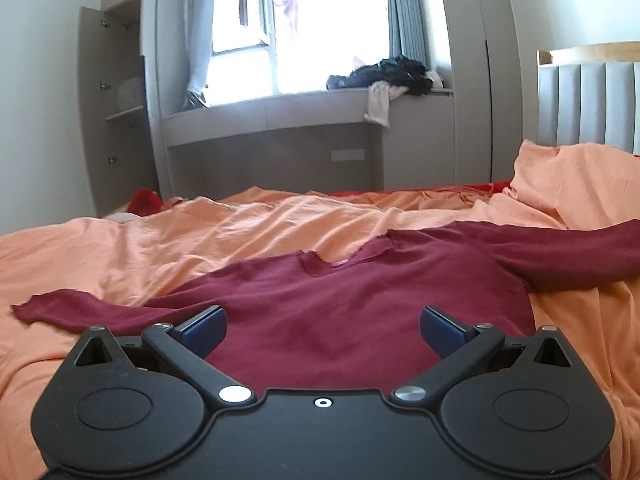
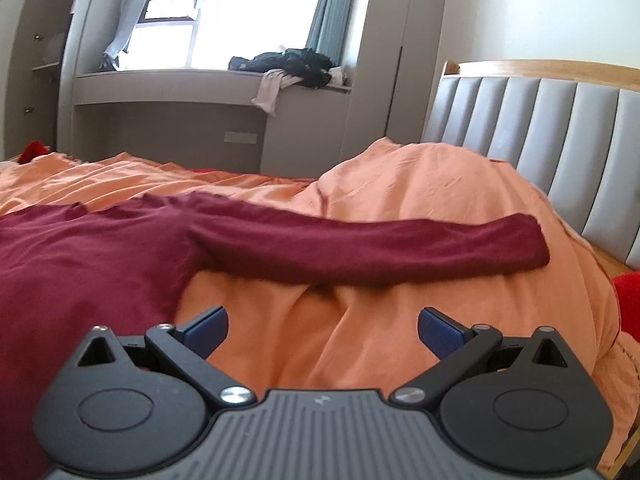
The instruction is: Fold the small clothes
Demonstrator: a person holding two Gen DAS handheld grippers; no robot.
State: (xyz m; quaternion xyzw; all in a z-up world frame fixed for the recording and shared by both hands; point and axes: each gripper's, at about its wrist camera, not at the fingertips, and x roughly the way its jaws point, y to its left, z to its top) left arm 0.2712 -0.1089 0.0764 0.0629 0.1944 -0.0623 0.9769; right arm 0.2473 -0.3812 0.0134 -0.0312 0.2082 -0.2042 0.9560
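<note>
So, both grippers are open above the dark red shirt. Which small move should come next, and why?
Probably move the right gripper forward to the long sleeve and close on it near the cuff, to fold it over the shirt body. The shirt lies flat on the orange bedcover with both sleeves spread out, and the left gripper also holds nothing.

We see maroon shirt (image 1: 340, 312) between left gripper (image 1: 322, 330) fingers: soft matt knit | orange sheet (image 2: 320, 336) between right gripper (image 2: 322, 332) fingers: smooth creased cloth, faint sheen | finger pads (image 2: 440, 334): blue ribbed rubbery | bodies: matt black plastic, shiny metal pins | headboard (image 2: 560, 136) beyond right fingers: grey padded panels, wood rim
</note>
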